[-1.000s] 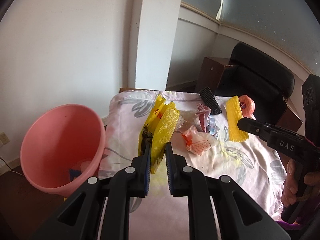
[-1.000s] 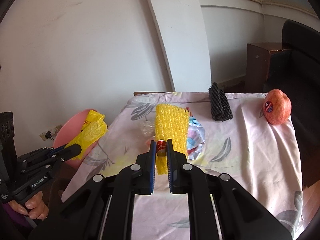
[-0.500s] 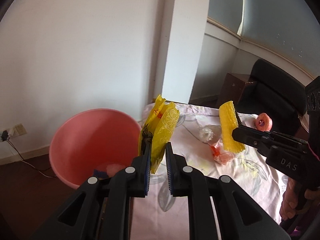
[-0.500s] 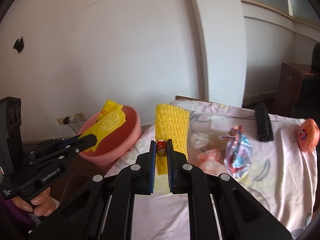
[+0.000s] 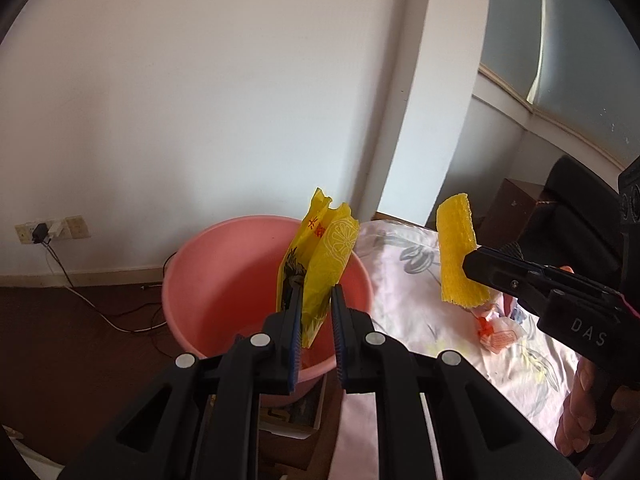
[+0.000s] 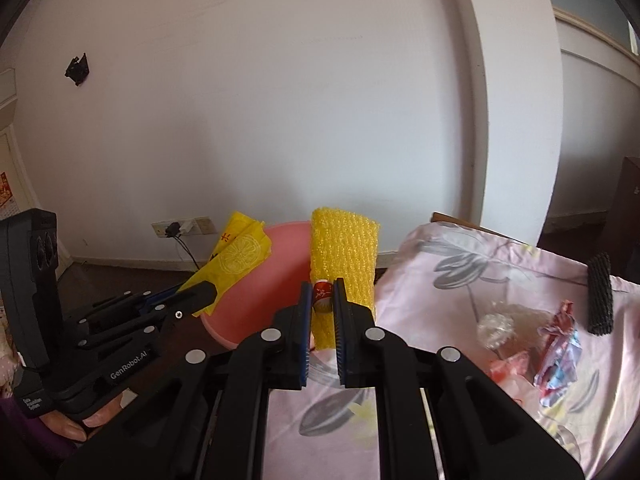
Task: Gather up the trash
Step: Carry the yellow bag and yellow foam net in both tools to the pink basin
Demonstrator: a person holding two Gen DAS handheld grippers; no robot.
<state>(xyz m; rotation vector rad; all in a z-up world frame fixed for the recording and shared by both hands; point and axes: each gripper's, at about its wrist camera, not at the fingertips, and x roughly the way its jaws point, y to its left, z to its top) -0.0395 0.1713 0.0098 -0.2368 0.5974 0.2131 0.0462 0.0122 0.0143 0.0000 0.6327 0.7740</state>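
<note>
White walls, dark floor, floral-clothed table (image 6: 500, 264) with a pink bucket (image 5: 224, 264) off its left edge. Left gripper (image 5: 314, 320) pinching a yellow bag (image 5: 320, 256) by its lower end — long axis upright, held over the bucket. Right gripper (image 6: 322, 304) clamped on yellow foam net (image 6: 344, 256), also upright, at the table's left edge near the rim. Both probably light, soft, crushable — best gripped at an end. More wrappers (image 6: 556, 356) towards the right edge.
</note>
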